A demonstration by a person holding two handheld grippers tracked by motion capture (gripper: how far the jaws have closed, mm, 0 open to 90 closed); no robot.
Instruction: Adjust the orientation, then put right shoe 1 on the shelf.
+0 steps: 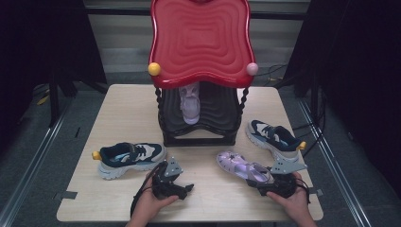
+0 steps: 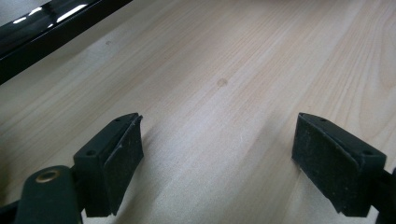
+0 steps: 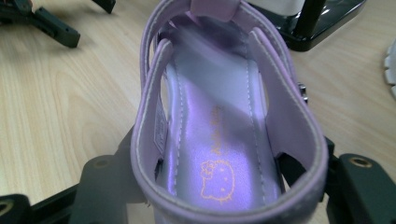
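A lilac sandal (image 1: 241,165) lies on the table's front right with its toe pointing toward the rack. My right gripper (image 1: 268,183) is shut on its heel. In the right gripper view the heel cup (image 3: 215,107) sits between the two jaws, which press on both of its sides, and a cat print shows on the insole. My left gripper (image 1: 185,190) rests low at the front middle of the table. Its jaws stand wide apart over bare wood (image 2: 219,140) with nothing between them. A matching lilac sandal (image 1: 190,105) stands on the rack's black lower shelf.
A red-topped shoe rack (image 1: 201,38) with a black base (image 1: 198,139) stands at the back middle of the wooden table (image 1: 123,113). One navy sneaker (image 1: 130,158) lies at the left. Another navy sneaker (image 1: 274,136) lies at the right, close behind the held sandal.
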